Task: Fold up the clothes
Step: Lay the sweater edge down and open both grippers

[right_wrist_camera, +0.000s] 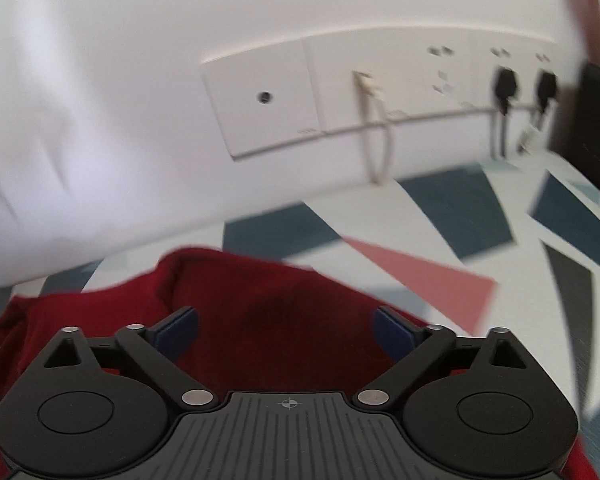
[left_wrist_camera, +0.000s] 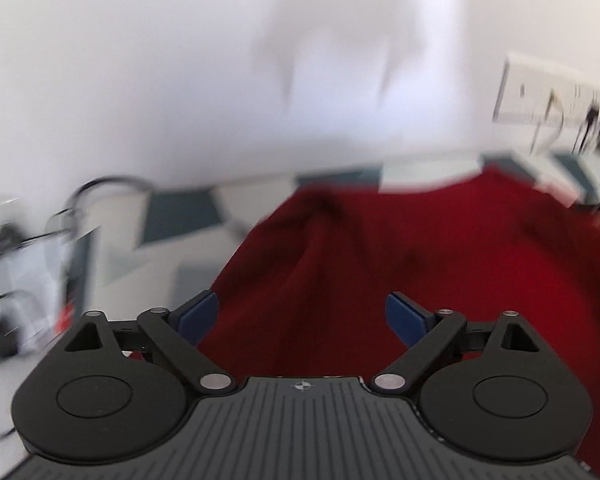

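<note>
A dark red garment (left_wrist_camera: 400,248) lies rumpled on a surface covered with a white, teal and pink geometric pattern. My left gripper (left_wrist_camera: 302,314) hovers over the near part of it, jaws wide apart, with only red cloth seen below between the blue pads (left_wrist_camera: 198,314). In the right wrist view the same red garment (right_wrist_camera: 268,300) fills the lower left, with a folded edge at its far side. My right gripper (right_wrist_camera: 286,326) is open above it, nothing pinched between its fingers. Both views are motion-blurred.
A white wall stands close behind the surface, with a row of socket plates (right_wrist_camera: 268,100), plugs (right_wrist_camera: 504,84) and hanging cables (right_wrist_camera: 374,136). A dark object (right_wrist_camera: 596,120) sits at the far right. Blurred wire-framed clutter (left_wrist_camera: 40,248) is at the left. Patterned cloth (right_wrist_camera: 480,240) lies bare to the right.
</note>
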### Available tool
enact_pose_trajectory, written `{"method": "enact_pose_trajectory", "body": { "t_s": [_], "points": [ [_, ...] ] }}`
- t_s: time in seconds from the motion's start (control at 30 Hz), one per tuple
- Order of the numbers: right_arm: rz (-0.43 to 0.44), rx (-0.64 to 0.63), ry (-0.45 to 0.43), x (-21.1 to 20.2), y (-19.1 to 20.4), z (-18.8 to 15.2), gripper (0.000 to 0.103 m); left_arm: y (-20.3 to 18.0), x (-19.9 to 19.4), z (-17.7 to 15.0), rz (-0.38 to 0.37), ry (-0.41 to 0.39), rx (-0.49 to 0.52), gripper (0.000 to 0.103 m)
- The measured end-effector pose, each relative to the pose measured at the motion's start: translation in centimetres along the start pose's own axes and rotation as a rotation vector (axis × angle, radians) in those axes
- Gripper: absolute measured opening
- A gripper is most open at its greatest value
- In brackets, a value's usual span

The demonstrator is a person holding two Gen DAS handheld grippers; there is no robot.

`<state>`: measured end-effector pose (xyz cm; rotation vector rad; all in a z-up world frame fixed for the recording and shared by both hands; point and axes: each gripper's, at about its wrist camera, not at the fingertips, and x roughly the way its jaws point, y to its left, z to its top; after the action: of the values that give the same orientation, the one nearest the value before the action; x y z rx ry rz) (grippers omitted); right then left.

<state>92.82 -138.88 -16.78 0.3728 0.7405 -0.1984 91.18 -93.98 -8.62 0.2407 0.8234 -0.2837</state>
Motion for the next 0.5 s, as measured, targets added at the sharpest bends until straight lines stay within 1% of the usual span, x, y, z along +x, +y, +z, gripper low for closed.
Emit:
{"method": "enact_pose_trajectory", "body": {
  "t_s": [0.07, 0.1, 0.13, 0.2, 0.23, 0.27, 0.3, 0.37, 0.4, 0.5],
  "points": [
    [0.014, -0.023, -0.012, -3.0, -1.2, -1.1, 0.099, -0.1, -2.0, -2.9, 0.048, 0.013, 0.032, 0.093],
    [0.013, -0.048, -0.023, -4.6, -1.6, -1.8, 0.099, -0.1, -3.1, -4.4, 0.06, 0.024, 0.032, 0.093],
    [0.011, -0.073, -0.033, -6.2, -2.0, -2.4, 0.1, 0.1, -4.1, -5.8, 0.058, 0.038, 0.016, 0.093],
    [0.006, -0.111, -0.058, -9.5, -2.6, -3.9, 0.101, 0.6, -6.2, -8.4, 0.027, 0.065, -0.026, 0.095],
    [-0.002, -0.11, -0.08, -11.2, -2.9, -4.7, 0.102, 0.9, -7.3, -9.7, 0.008, 0.071, -0.042, 0.095],
    [-0.025, -0.094, -0.108, -12.8, -3.2, -5.6, 0.102, 1.0, -8.2, -11.0, -0.007, 0.071, -0.047, 0.096],
    [-0.056, -0.054, -0.13, -14.3, -3.8, -6.8, 0.102, 1.0, -9.1, -12.3, -0.021, 0.07, -0.051, 0.096],
    [-0.122, 0.046, -0.165, -17.1, -5.2, -9.2, 0.102, 0.5, -10.5, -14.4, -0.026, 0.055, -0.038, 0.097],
    [-0.133, 0.063, -0.163, -18.2, -5.5, -10.7, 0.102, 0.2, -11.4, -15.7, -0.027, 0.047, -0.028, 0.097],
    [-0.13, 0.056, -0.121, -20.9, -5.7, -15.4, 0.102, -0.5, -13.9, -19.3, -0.031, 0.019, 0.023, 0.097]
  ]
}}
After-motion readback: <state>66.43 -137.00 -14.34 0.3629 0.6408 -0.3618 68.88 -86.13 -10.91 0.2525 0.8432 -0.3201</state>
